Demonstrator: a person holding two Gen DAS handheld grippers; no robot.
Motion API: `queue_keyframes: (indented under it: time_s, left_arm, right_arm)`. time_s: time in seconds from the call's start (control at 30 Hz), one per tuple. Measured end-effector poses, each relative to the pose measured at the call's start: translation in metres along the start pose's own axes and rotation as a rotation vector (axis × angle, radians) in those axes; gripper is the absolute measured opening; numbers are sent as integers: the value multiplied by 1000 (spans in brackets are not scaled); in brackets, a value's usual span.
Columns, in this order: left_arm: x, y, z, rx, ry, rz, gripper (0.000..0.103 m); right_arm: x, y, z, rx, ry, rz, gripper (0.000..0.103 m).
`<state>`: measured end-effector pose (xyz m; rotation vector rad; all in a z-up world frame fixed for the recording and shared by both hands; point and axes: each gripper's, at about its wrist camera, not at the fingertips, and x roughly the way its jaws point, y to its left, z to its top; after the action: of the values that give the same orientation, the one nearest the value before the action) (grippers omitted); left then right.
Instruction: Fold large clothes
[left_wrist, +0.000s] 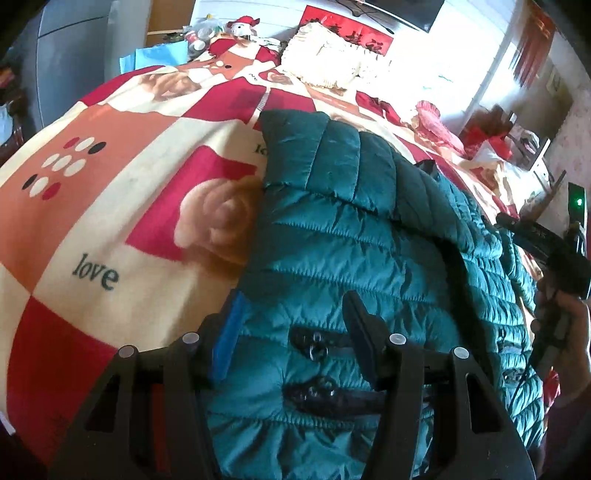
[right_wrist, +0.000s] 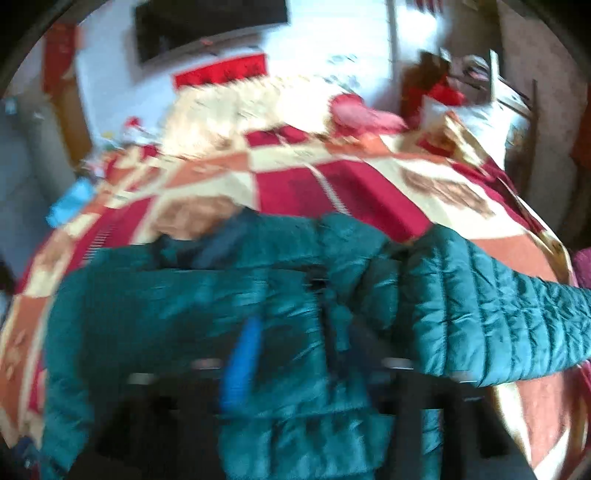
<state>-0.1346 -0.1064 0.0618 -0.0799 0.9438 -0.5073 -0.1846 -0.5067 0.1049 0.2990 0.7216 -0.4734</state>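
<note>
A teal quilted puffer jacket (left_wrist: 351, 251) lies on a bed with a red, cream and orange checked blanket (left_wrist: 110, 206). One sleeve is folded over the body. My left gripper (left_wrist: 295, 321) is open just above the jacket's lower left part, near two black zip pulls (left_wrist: 317, 347). In the blurred right wrist view the jacket (right_wrist: 184, 314) fills the lower half, with the other sleeve (right_wrist: 498, 314) stretched out to the right. My right gripper (right_wrist: 306, 354) hovers open over the jacket's middle. It also shows in the left wrist view at the far right edge (left_wrist: 554, 266), held by a hand.
A cream pillow (left_wrist: 328, 62) and a pink cloth (left_wrist: 436, 122) lie at the head of the bed. Soft toys and clutter (left_wrist: 221, 33) sit at the far left corner. A cluttered stand (left_wrist: 517, 144) is by the bed's right side.
</note>
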Motion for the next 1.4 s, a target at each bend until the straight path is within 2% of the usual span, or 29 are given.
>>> queue_keyframes:
  time_s: [0.03, 0.1, 0.2, 0.27, 0.3, 0.33, 0.37, 0.43, 0.47, 0.53, 0.63, 0.7, 0.73, 0.77, 0.93, 1.13, 1.27, 1.4]
  left_arm:
    - [-1, -1, -3, 3, 5, 4, 55]
    - [-4, 0, -10, 9, 20, 11, 55]
    - [-14, 6, -20, 7, 12, 22, 55]
    - [-19, 12, -24, -10, 11, 27, 55]
    - [-21, 15, -24, -20, 14, 23, 55]
    - [-23, 18, -25, -34, 14, 19, 55]
    - [-25, 20, -25, -44, 10, 19, 55]
    - [-31, 24, -25, -57, -3, 19, 55]
    - [-34, 25, -25, -60, -9, 20, 55]
    - [-40, 28, -26, -54, -18, 22, 55]
    - [-51, 29, -28, -39, -41, 49, 55]
    - [-57, 30, -30, -35, -49, 69, 55]
    - [-59, 30, -30, -36, -53, 73, 55]
    - [-63, 30, -31, -40, -60, 80, 55]
    - [-73, 18, -30, -14, -66, 92, 55]
    - [-58, -7, -11, 59, -93, 104, 55]
    - [-23, -17, 12, 61, -61, 83, 55]
    - [13, -19, 33, 24, -18, 75, 55]
  right_arm:
    - [1, 7, -3, -15, 19, 13, 69]
    - [13, 13, -8, -17, 75, -23, 69]
    - [35, -2, -15, 121, 163, -65, 69]
    - [46, -10, -16, 181, 192, -33, 67]
    - [48, -11, -17, 173, 191, -6, 59]
    - [50, -8, -13, 135, 176, -2, 32]
    - [51, -7, -10, 106, 155, -29, 25]
    - [52, -8, -6, 62, 104, -137, 21]
    - [55, -11, -6, 57, 109, -167, 20]
    - [57, -19, -7, 81, 133, -162, 20]
    - [35, -26, -14, 113, 154, -106, 22]
    - [8, -27, -23, 98, 123, -67, 42]
    - [-6, -25, -29, 87, 107, -49, 58]
    - [-18, -23, -34, 77, 99, -28, 64]
    - [-73, -5, -69, 49, 98, 118, 64]
    - [-92, 29, -82, -20, 27, 160, 67]
    - [-66, 48, -54, -60, 34, 171, 67]
    - [0, 57, -10, -76, 95, 169, 67]
